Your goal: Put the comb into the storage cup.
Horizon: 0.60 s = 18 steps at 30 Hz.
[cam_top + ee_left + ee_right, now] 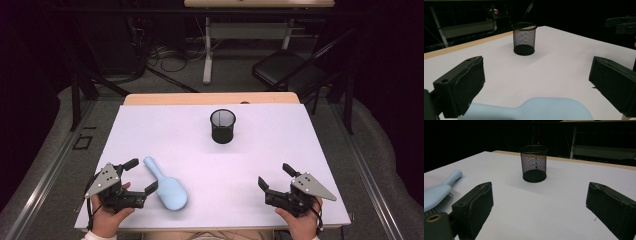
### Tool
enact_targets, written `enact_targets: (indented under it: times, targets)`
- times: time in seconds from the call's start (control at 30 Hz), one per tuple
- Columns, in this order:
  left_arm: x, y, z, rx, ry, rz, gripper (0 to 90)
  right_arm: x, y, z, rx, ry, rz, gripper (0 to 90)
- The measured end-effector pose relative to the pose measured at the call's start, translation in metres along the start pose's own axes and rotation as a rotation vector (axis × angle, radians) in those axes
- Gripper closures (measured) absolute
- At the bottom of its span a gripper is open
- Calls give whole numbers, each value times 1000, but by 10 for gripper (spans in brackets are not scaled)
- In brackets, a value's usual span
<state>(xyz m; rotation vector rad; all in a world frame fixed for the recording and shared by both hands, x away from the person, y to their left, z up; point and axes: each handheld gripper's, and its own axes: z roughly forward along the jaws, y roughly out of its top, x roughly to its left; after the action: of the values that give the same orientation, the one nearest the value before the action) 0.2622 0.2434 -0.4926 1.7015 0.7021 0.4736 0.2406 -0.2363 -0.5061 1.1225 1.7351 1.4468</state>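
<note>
White tabletop (260,150) is bordered at its far edge by a wooden strip, with dark floor, cables and a chair seen beyond. Nearest the person, the left gripper (141,175) is held with its jaws spread wide, nothing clamped; the pale blue hairbrush (167,186) is seen lying flat on the table just beside it, its body reaching in between the open jaws in the left gripper view, untouched by the pads. At the near right, the right gripper (274,176) is likewise held open and empty. Farther back, near the table's middle, a black mesh cup (222,126) is seen standing upright, well apart from both grippers.
</note>
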Motion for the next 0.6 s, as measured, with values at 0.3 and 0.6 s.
enact_targets:
  times: [0.3, 0.6]
  targets:
    - [1, 4, -4, 29, 3, 4, 4, 4, -1, -1, 12, -8, -24, 96]
    - [5, 6, -5, 62, 21, -27, 45, 4, -2, 1, 21, -8, -35, 109]
